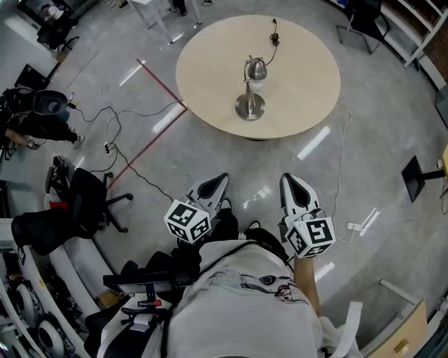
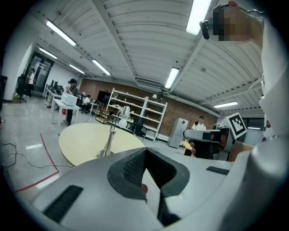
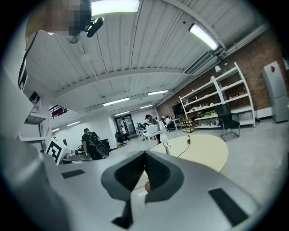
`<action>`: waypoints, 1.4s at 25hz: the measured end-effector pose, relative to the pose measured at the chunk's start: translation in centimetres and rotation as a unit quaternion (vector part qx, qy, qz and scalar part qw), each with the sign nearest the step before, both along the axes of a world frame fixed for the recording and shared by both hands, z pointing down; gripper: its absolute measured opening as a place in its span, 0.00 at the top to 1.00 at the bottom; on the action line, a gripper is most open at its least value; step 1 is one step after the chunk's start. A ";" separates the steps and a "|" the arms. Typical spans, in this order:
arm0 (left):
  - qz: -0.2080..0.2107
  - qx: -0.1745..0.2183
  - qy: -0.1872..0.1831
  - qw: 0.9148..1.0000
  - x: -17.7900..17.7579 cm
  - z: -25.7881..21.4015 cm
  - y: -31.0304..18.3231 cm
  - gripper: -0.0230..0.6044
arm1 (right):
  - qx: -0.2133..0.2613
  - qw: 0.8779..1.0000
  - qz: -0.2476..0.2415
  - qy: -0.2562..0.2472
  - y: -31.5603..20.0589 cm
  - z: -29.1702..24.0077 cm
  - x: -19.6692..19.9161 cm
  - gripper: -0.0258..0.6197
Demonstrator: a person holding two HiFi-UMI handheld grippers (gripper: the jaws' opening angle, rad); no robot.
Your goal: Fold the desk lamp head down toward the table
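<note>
A silver desk lamp (image 1: 250, 89) stands upright on a round beige table (image 1: 301, 84), its head (image 1: 255, 68) raised above its round base (image 1: 250, 106). A black cable (image 1: 274, 36) trails from it across the tabletop. Both grippers are held close to my body over the floor, well short of the table. My left gripper (image 1: 220, 179) is shut with nothing in it, and so is my right gripper (image 1: 288, 180). From the left gripper view the lamp (image 2: 109, 137) is far ahead beyond the shut gripper (image 2: 146, 151). The right gripper view shows the lamp (image 3: 165, 146) small beyond the shut gripper (image 3: 145, 155).
A black office chair (image 1: 84, 203) and floor cables (image 1: 112, 112) lie to the left. A red tape line (image 1: 150, 126) runs to the table's left edge. A black stand (image 1: 416, 175) is at the right, a chair (image 1: 364, 21) behind the table. People and shelves (image 2: 140, 110) fill the background.
</note>
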State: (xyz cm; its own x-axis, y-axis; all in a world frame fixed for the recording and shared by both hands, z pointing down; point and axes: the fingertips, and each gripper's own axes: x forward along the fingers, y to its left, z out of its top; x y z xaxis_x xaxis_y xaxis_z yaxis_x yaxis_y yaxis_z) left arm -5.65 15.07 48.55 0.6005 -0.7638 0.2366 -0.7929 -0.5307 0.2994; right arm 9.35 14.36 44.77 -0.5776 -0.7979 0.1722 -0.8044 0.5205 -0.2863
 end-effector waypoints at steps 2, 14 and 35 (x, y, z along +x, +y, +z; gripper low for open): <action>-0.001 -0.007 -0.004 1.000 -0.6 0.4 -0.6 0.96 | -0.009 1.000 -0.002 -0.003 -0.9 0.5 -0.7 0.95; 0.054 0.020 0.006 0.998 -3.2 -1.1 -14.2 0.96 | 0.006 0.999 0.041 0.019 -12.7 -0.9 -4.3 0.95; 0.025 0.017 -0.020 0.999 -4.2 -1.3 -27.4 0.96 | 0.034 0.998 0.049 0.023 -26.9 -3.6 -4.3 0.95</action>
State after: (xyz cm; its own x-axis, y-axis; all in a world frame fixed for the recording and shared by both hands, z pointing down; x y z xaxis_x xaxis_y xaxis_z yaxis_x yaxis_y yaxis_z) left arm -9.88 -12.36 47.25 0.6293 -0.7409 0.2347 -0.7756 -0.5797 0.2496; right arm 5.10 -12.56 41.21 -0.4890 -0.8608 0.1409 -0.8640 0.4558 -0.2140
